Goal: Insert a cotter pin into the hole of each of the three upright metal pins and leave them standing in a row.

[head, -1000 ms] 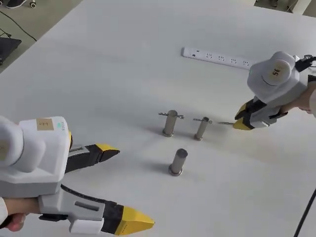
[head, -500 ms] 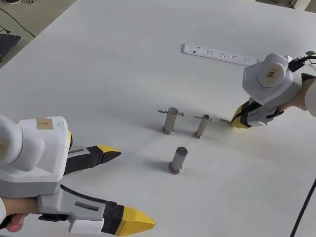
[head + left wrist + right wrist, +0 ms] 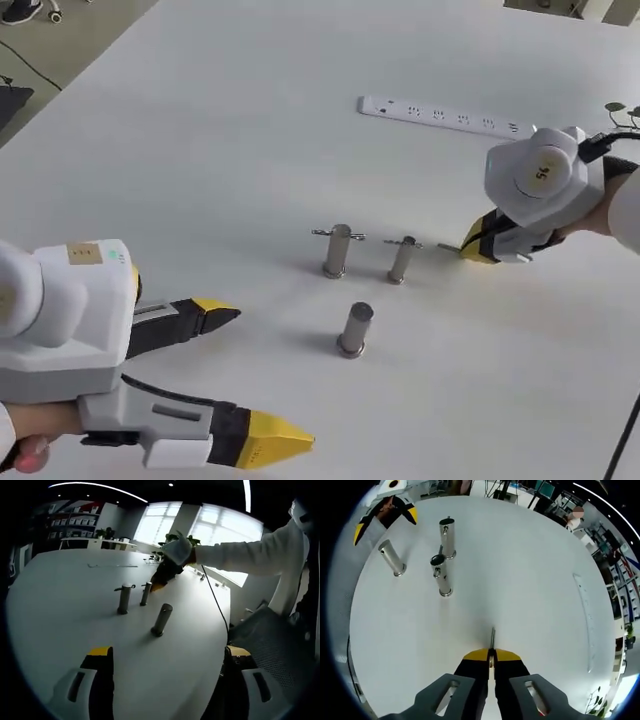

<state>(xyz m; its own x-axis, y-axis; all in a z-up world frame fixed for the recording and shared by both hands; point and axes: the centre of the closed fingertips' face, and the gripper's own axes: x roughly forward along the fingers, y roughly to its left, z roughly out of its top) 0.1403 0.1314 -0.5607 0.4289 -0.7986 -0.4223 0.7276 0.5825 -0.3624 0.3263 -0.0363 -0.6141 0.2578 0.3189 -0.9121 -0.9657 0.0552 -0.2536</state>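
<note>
Three upright metal pins stand on the white table. The back left pin and back right pin each carry a cotter pin through the top. The front pin stands bare. My right gripper is shut on a thin cotter pin that points at the back right pin, a short gap away. In the right gripper view the cotter pin sticks out of the closed tips. My left gripper stands open at the near left with nothing in it, facing the bare pin.
A white power strip lies at the back of the table. A black cable runs along the right edge. Floor shows past the table's far left edge.
My right gripper has tilted and edged slightly closer to the back right pin, still holding the cotter pin. The left gripper has stayed put.
</note>
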